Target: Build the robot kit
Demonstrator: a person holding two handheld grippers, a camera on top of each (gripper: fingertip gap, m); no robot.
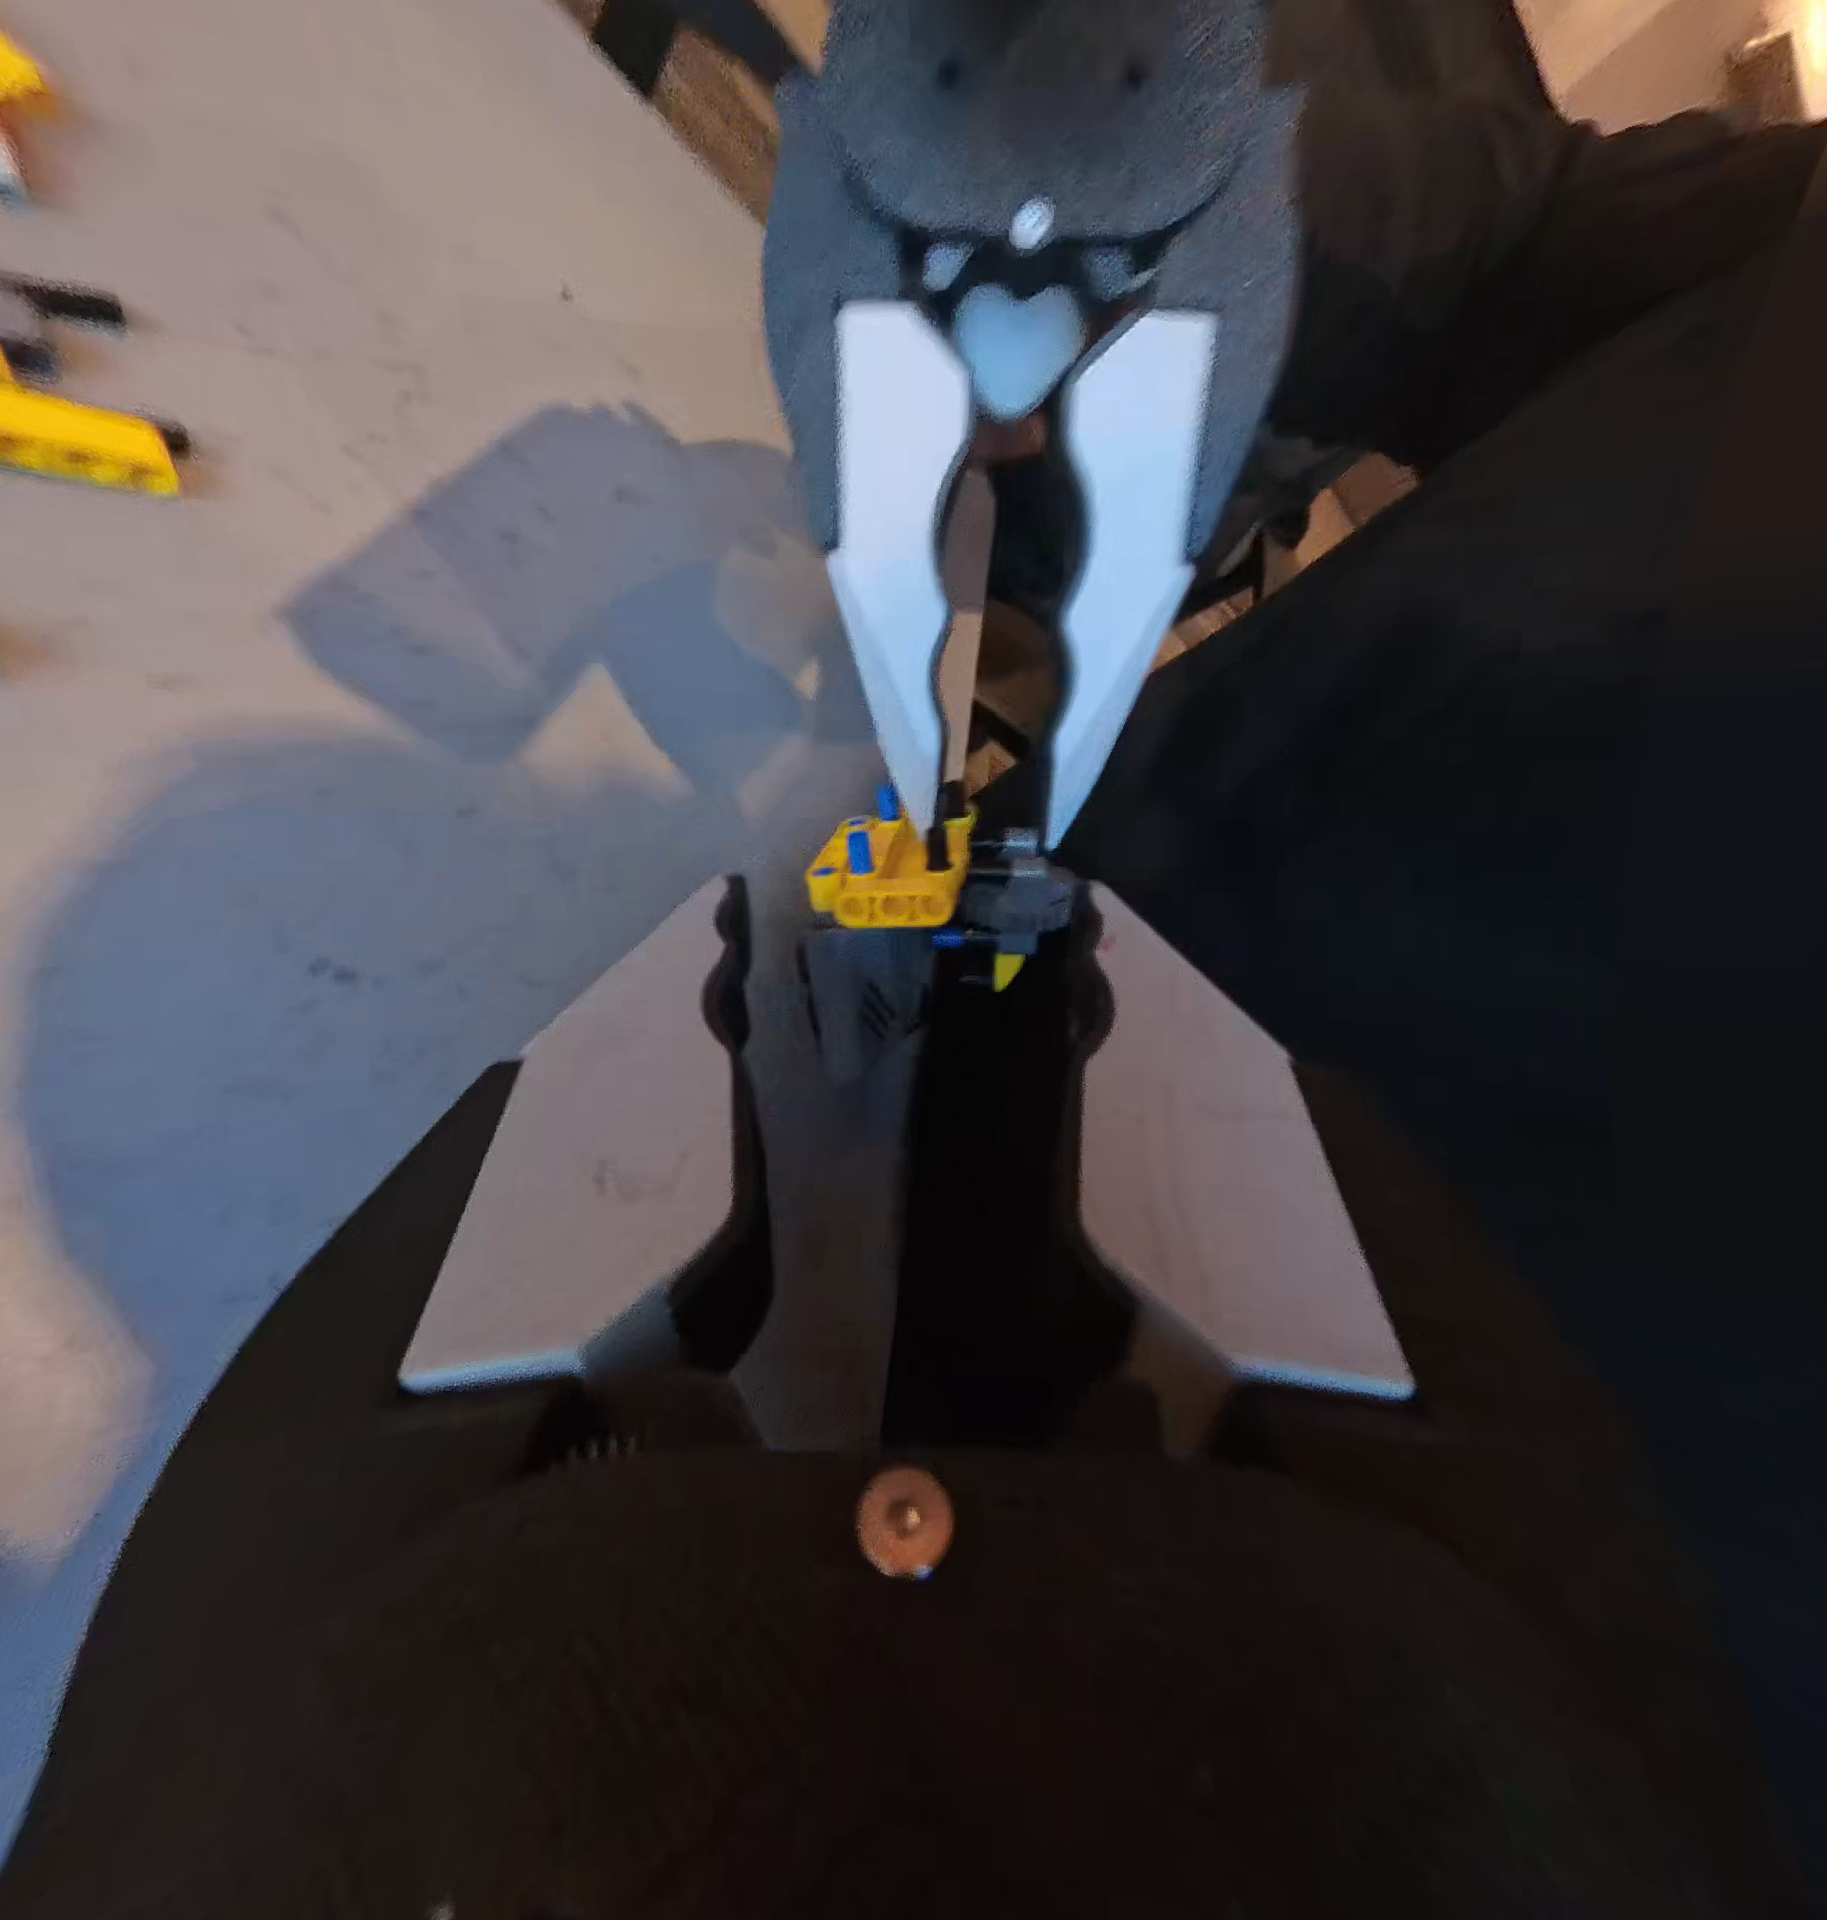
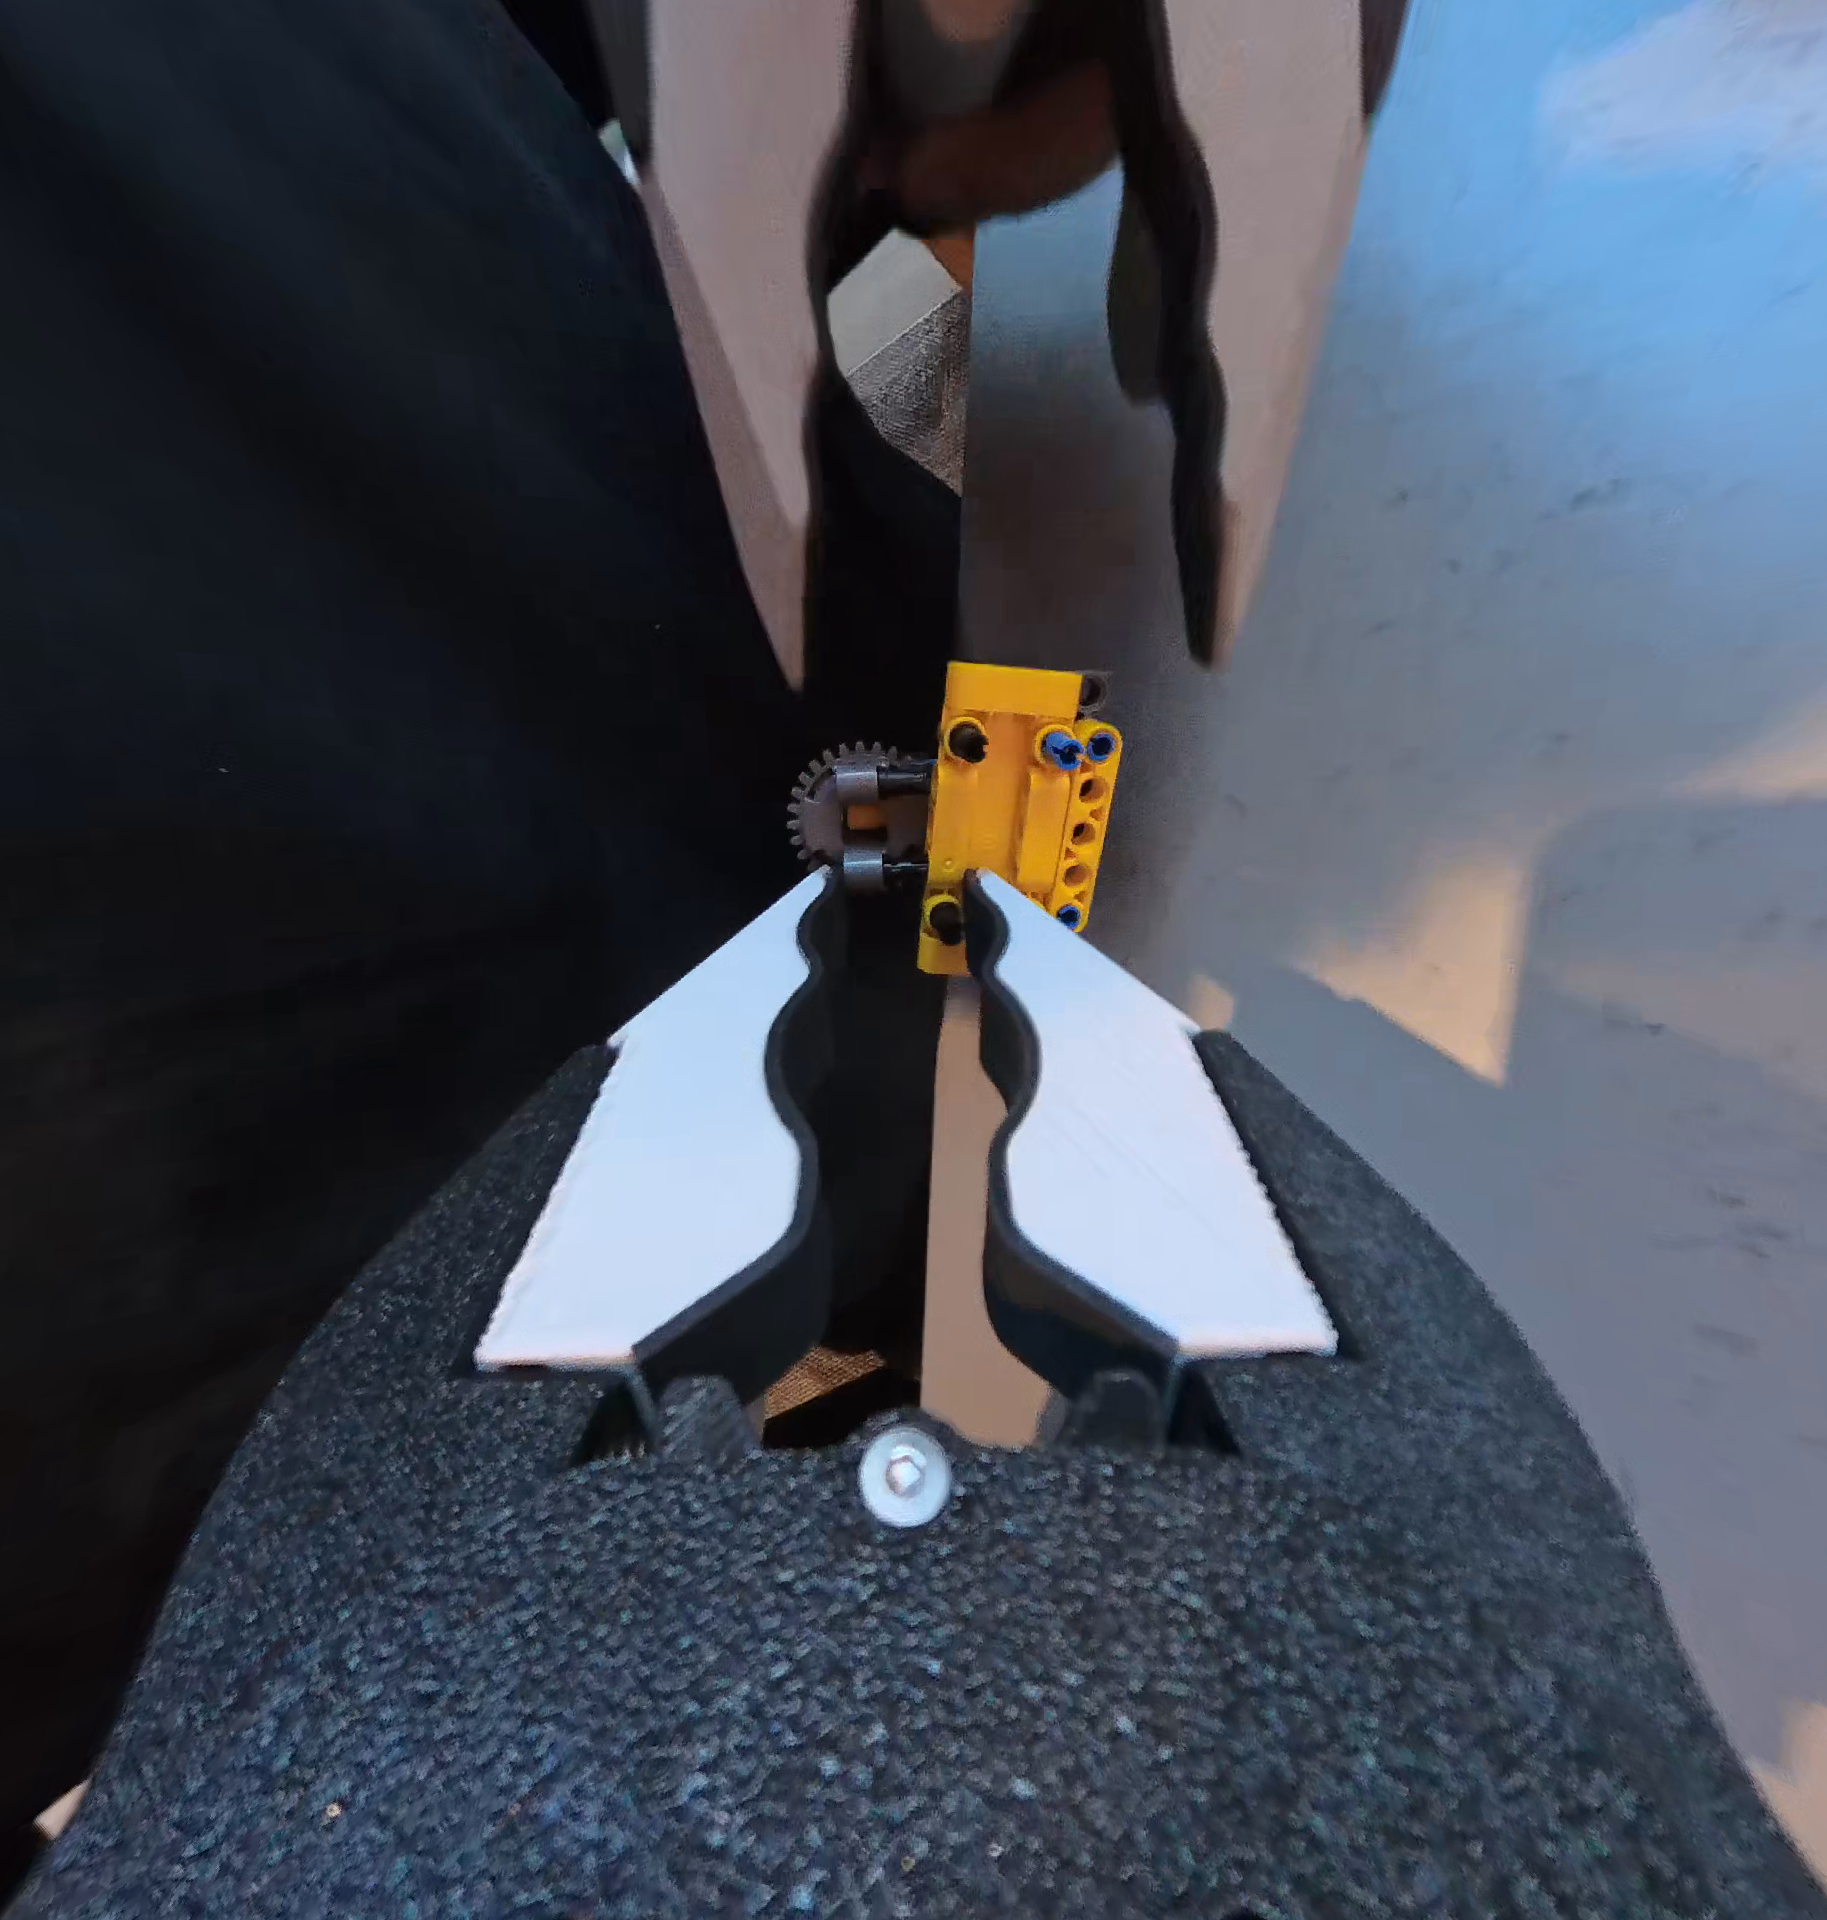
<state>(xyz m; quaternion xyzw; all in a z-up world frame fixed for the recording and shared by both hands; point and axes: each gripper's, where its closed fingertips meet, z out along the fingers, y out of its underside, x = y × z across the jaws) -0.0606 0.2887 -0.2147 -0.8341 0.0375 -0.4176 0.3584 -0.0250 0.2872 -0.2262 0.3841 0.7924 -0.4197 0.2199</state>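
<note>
Between both tools sits a yellow assembly (image 2: 1018, 816) — gear (image 2: 815, 800) visible only rightward.

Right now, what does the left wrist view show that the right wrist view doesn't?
Only the left wrist view shows loose yellow pieces lying on the table at far left, and the right claw whole, from the front.

Only the right wrist view shows the grey gear on the side of the small yellow block assembly, and its blue pins clearly.

Both show that assembly between the two claws, the right claw's tips on it, the left claw meeting it from the opposite side, and the table edge.
</note>
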